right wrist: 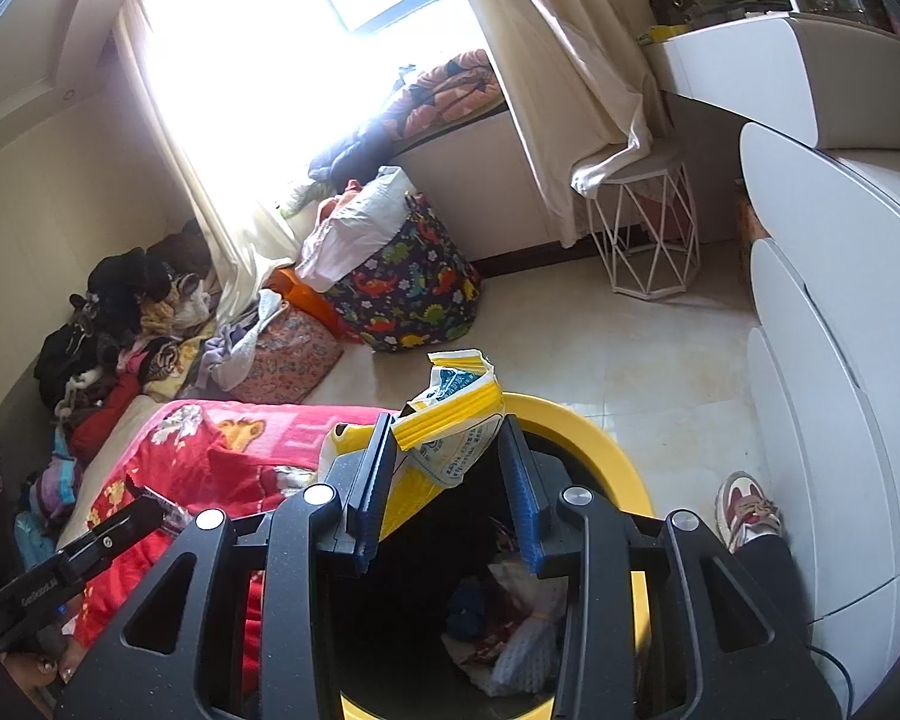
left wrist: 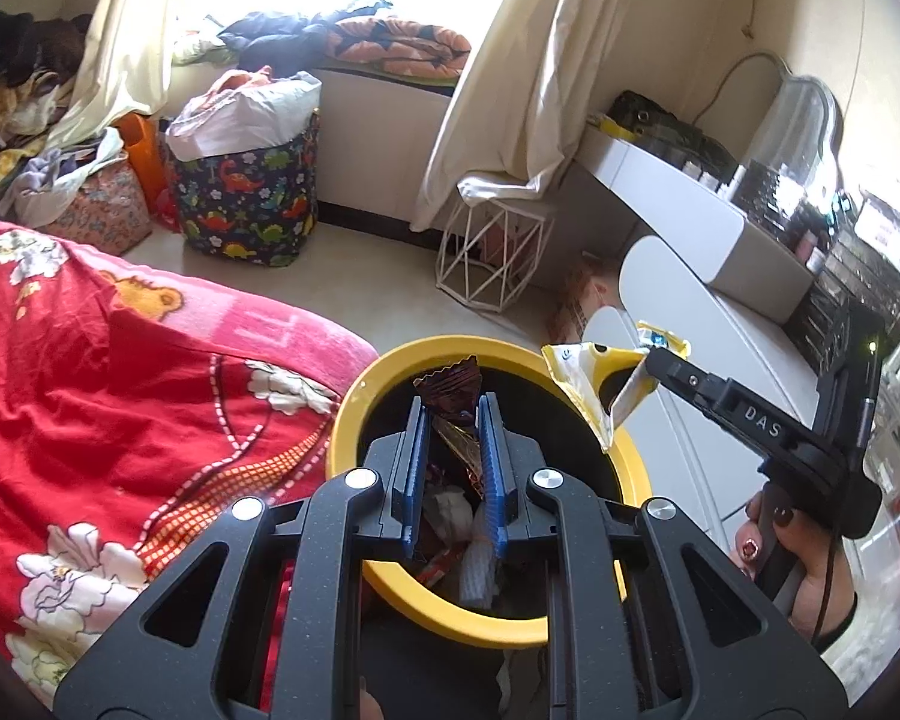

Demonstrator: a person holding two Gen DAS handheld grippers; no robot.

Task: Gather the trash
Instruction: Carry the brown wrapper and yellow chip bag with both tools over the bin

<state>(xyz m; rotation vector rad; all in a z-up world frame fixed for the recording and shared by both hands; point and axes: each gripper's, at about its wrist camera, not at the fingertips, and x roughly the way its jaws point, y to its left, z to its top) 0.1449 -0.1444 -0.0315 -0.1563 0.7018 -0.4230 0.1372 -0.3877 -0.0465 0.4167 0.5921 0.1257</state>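
Observation:
A black bin with a yellow rim (left wrist: pixel 354 414) stands on the floor beside the bed, with paper and wrappers lying inside it (right wrist: pixel 522 630). My left gripper (left wrist: pixel 453 405) hangs over the bin's mouth, shut on a dark brown and gold wrapper (left wrist: pixel 450 381) that sticks up between its blue pads. From the right, my right gripper (left wrist: pixel 645 363) reaches over the rim, shut on a crumpled yellow and white packet (left wrist: pixel 594 384). In the right wrist view that packet (right wrist: pixel 450 438) sits between the right gripper's (right wrist: pixel 447 426) pads above the bin rim (right wrist: pixel 600 438). The left gripper (right wrist: pixel 156 510) shows at the lower left.
A bed with a red flowered blanket (left wrist: pixel 120 390) lies close to the bin's left. A dinosaur-print basket (left wrist: pixel 246 204) and a white wire stool (left wrist: pixel 492 258) stand farther off. White drawers (right wrist: pixel 840 360) line the right side. A person's shoe (right wrist: pixel 747 507) is next to the bin.

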